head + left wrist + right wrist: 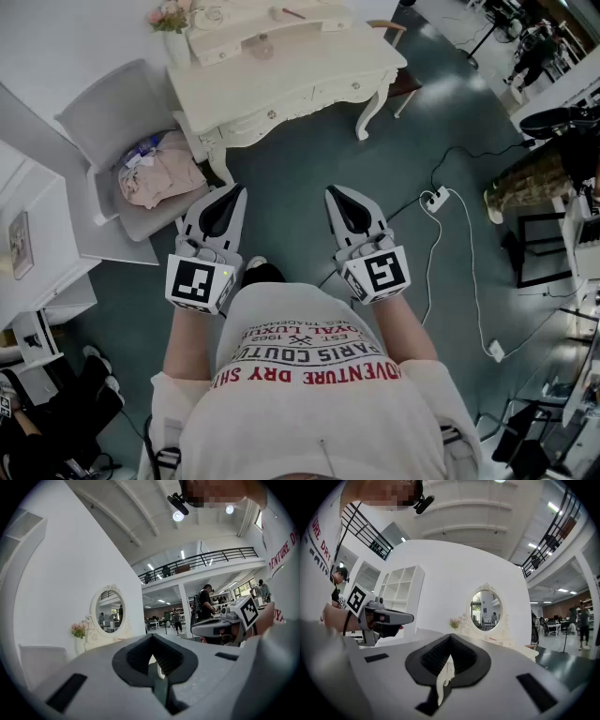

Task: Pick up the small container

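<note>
A white dressing table point(309, 80) stands ahead of me across the teal floor. On its top lies a small round pinkish thing point(263, 47), which may be the small container; it is too small to tell. My left gripper point(234, 192) and right gripper point(335, 194) are held side by side in front of the person's chest, well short of the table, both pointing at it. Each one's jaws meet at the tip with nothing between them. In the left gripper view the left gripper point(151, 637) faces the oval mirror point(109, 612). In the right gripper view the right gripper point(450, 637) faces the same mirror point(486, 611).
A grey chair point(103, 117) heaped with pink clothes point(159, 173) sits left of the table. A vase of flowers point(169, 16) stands on the table's left corner. A power strip point(436, 199) with cables lies on the floor at right. White shelving point(37, 234) lines the left side.
</note>
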A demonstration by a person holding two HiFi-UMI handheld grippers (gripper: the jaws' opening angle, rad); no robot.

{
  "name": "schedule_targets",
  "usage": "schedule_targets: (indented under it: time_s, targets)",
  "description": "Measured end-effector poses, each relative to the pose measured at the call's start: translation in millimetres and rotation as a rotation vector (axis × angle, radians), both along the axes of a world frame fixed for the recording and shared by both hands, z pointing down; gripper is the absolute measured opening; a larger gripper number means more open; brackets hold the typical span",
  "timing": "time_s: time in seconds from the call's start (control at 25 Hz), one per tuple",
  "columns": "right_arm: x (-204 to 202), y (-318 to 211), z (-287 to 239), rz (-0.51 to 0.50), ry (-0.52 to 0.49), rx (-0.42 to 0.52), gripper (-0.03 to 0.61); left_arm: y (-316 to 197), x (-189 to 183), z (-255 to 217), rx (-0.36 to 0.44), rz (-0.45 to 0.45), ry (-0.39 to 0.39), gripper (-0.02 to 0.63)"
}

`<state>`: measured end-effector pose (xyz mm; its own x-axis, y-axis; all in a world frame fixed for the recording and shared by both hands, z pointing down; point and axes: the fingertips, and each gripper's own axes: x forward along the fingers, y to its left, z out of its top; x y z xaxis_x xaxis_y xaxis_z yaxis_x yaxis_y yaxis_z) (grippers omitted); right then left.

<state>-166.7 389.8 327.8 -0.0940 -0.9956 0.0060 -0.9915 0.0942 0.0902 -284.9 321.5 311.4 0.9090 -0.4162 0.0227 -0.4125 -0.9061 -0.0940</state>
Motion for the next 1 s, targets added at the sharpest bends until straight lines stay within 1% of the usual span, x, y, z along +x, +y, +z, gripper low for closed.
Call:
schedule_targets:
  time_s: [0.4, 0.64, 0.84, 1.0]
  targets:
    - [3, 4, 10, 0.002, -0.007, -0.020, -0.002, 2, 2, 13, -0.023, 0.007, -0.015, 0.005]
    - [22, 8, 16, 0.029, -0.038, -0.023, -0.002, 3, 16, 20, -0.030, 0.022, -0.031, 0.005]
    - [40, -13, 26, 0.045, -0.056, -0.047, -0.002, -17, 32, 30, -0.049, 0.032, -0.051, 0.005]
    - [59, -42, 38, 0.061, -0.073, -0.063, -0.002, -49, 48, 40, -0.058, 0.030, -0.068, 0.005]
